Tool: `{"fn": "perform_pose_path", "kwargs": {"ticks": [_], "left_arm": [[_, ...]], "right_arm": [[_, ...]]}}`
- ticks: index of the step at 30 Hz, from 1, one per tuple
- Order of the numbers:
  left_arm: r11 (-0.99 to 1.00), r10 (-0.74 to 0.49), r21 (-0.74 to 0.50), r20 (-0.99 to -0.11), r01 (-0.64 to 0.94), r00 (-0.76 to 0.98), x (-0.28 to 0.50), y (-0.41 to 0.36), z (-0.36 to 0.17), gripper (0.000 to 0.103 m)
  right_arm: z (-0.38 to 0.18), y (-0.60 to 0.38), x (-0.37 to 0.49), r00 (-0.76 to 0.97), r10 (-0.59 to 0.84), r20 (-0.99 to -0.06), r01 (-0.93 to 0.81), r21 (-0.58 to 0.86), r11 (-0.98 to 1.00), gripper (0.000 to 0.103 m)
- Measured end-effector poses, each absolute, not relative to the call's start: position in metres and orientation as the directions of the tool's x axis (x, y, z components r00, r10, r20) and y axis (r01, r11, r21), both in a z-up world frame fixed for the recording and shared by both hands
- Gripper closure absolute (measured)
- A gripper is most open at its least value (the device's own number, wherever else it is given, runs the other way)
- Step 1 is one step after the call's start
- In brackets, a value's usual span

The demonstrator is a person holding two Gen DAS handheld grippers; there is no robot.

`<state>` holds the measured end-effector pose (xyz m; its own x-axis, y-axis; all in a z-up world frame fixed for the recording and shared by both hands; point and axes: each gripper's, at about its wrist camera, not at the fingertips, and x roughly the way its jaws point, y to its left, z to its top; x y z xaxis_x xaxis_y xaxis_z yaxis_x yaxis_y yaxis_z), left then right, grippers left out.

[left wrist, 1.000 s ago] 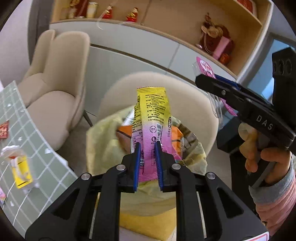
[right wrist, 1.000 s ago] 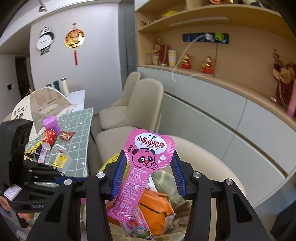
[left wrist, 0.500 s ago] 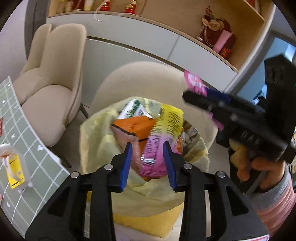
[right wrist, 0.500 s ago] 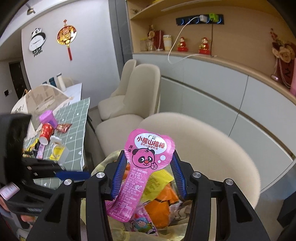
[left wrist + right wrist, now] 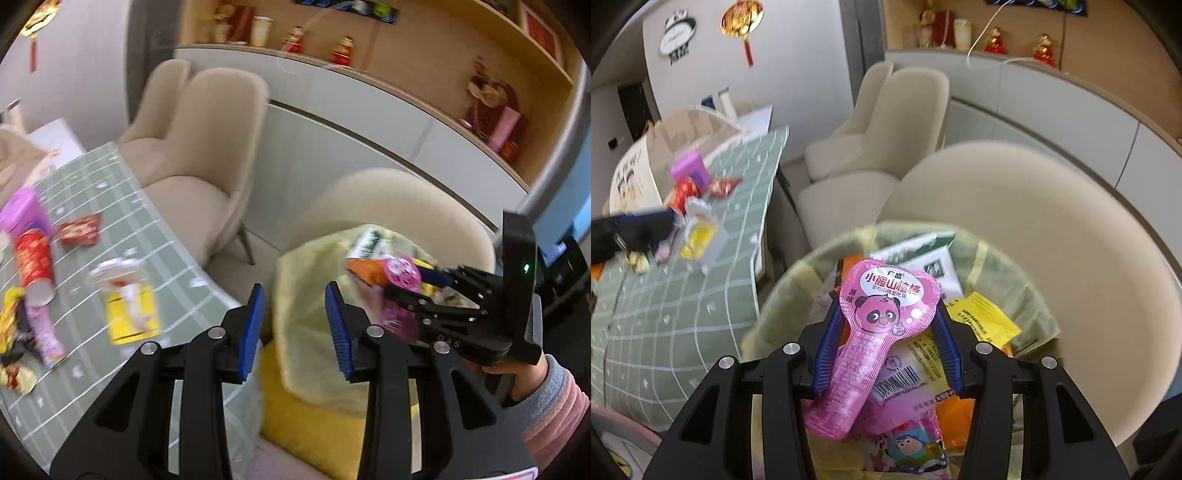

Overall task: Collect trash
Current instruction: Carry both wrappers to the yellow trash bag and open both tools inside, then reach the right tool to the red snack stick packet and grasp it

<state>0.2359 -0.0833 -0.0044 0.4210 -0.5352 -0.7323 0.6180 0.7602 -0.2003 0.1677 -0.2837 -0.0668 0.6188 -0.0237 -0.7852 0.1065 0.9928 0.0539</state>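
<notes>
Here, right gripper (image 5: 886, 345) held a pink panda wrapper (image 5: 882, 332) between part-spread jaws over the trash bag (image 5: 1015, 284), left gripper (image 5: 294, 328) gaped empty beside it, litter waited on the green worktop (image 5: 177, 258) beyond.

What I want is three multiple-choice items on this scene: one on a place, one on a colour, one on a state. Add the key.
1. Where is the pink panda wrapper?
A. Flat on the table
B. Between the right hand-held gripper fingers, over the trash bag
C. On a chair seat

2. What colour is the trash bag?
A. Black
B. Blue
C. Pale yellow

3. How is the left hand-held gripper?
A. Open and empty
B. Shut with nothing in it
C. Shut on the pink panda wrapper

Key: B, the right wrist view shows it between the blue pads above the bag's mouth; C, its rim and folds are yellow; A, its jaws stand apart with only the bag behind them.
</notes>
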Motion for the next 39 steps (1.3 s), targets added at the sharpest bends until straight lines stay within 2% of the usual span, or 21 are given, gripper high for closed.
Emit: {"fn": "perform_pose_path", "kwargs": {"ticks": [7, 12, 14, 16, 23, 29, 34, 39], "left_arm": [[0.878, -0.431, -0.214, -0.745, 0.428, 0.510, 0.251, 0.002, -0.014, 0.070], [0.953, -0.292, -0.177, -0.745, 0.244, 0.599, 0.258, 0.063, -0.019, 0.070], [0.972, -0.231, -0.155, -0.741, 0.175, 0.630, 0.258, 0.084, -0.020, 0.070], [0.987, -0.163, -0.128, -0.740, 0.102, 0.653, 0.259, 0.104, -0.020, 0.070], [0.993, -0.063, -0.114, -0.746, -0.034, 0.663, 0.255, 0.148, -0.026, 0.070], [0.987, -0.055, -0.138, -0.766, -0.081, 0.640, 0.253, 0.160, -0.040, 0.070], [0.966, -0.143, -0.247, -0.763, -0.081, 0.630, 0.256, 0.173, -0.050, 0.070], [0.958, -0.200, -0.284, -0.739, -0.028, 0.643, 0.277, 0.169, -0.043, 0.070]], "right_arm": [[-0.078, -0.277, 0.174, 0.544, -0.017, -0.839, 0.068, 0.024, 0.997, 0.058], [-0.071, -0.277, 0.169, 0.541, -0.005, -0.841, 0.069, 0.039, 0.997, 0.057], [-0.062, -0.276, 0.165, 0.553, 0.003, -0.833, 0.070, 0.050, 0.996, 0.055], [-0.048, -0.274, 0.161, 0.581, 0.017, -0.814, 0.061, 0.064, 0.996, 0.044], [0.001, -0.245, 0.172, 0.657, 0.026, -0.753, -0.024, 0.014, 1.000, 0.044], [0.025, -0.207, 0.202, 0.691, 0.118, -0.713, -0.145, 0.023, 0.989, 0.044], [0.023, -0.184, 0.244, 0.662, 0.192, -0.724, -0.228, 0.049, 0.972, 0.044], [0.015, -0.154, 0.291, 0.642, 0.280, -0.714, -0.353, 0.049, 0.934, 0.044]]}}
